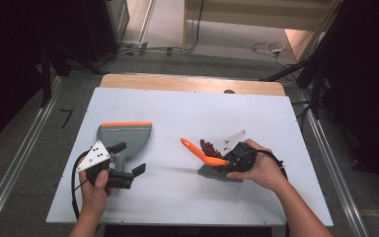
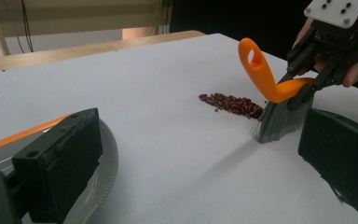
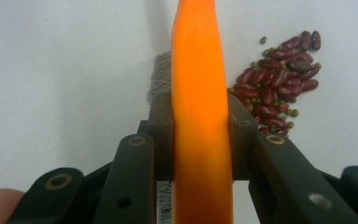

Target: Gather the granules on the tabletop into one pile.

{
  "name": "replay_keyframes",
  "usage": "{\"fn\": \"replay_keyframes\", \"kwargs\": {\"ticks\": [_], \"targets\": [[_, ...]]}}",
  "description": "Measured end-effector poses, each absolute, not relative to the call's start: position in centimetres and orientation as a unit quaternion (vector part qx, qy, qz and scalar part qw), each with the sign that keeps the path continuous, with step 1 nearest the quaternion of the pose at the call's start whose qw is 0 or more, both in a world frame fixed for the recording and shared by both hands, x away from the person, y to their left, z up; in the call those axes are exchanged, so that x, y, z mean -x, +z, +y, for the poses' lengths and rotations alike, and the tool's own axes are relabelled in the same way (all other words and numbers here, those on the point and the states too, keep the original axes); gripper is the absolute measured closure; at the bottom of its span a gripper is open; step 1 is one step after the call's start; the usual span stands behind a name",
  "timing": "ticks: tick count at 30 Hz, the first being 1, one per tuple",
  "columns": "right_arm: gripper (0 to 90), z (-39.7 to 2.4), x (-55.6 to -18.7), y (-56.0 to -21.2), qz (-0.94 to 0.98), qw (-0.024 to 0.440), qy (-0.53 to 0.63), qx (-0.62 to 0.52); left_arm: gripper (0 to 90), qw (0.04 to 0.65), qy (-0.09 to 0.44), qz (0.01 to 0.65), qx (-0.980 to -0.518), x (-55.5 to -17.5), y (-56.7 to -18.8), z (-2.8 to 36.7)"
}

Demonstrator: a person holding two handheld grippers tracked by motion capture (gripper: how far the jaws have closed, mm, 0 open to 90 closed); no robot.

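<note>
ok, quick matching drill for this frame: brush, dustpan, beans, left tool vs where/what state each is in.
Things:
1. brush
2. dustpan
3. beans
4. left tool

States:
A. loose pile on the white table
B. jaws apart, by the grey handle
C. clamped by its orange handle in the right tool
D. flat on the table, orange rim at the far edge

Pairs: 1-C, 2-D, 3-A, 4-B

At frame centre, the hand brush (image 1: 212,163) has an orange handle and grey bristles, beside dark red kidney beans (image 1: 208,147) mixed with small green ones. At left, the dustpan (image 1: 125,137) is grey with an orange edge, on a white table sheet (image 1: 177,113).
</note>
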State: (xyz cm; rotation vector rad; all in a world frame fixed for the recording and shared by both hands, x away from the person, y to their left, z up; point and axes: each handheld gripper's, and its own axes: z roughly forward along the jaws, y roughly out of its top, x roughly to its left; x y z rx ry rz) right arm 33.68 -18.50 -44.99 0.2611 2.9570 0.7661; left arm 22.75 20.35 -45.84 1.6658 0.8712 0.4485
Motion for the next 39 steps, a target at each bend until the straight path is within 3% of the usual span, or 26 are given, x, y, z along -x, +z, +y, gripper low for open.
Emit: {"fn": "replay_keyframes", "kwargs": {"ticks": [39], "targets": [[67.7,-17.6,-39.2,-45.1,0.956,0.056,0.272,-0.094,0.3,0.571,0.189,0.366,-0.710,-22.8,-45.9,20.3]]}}
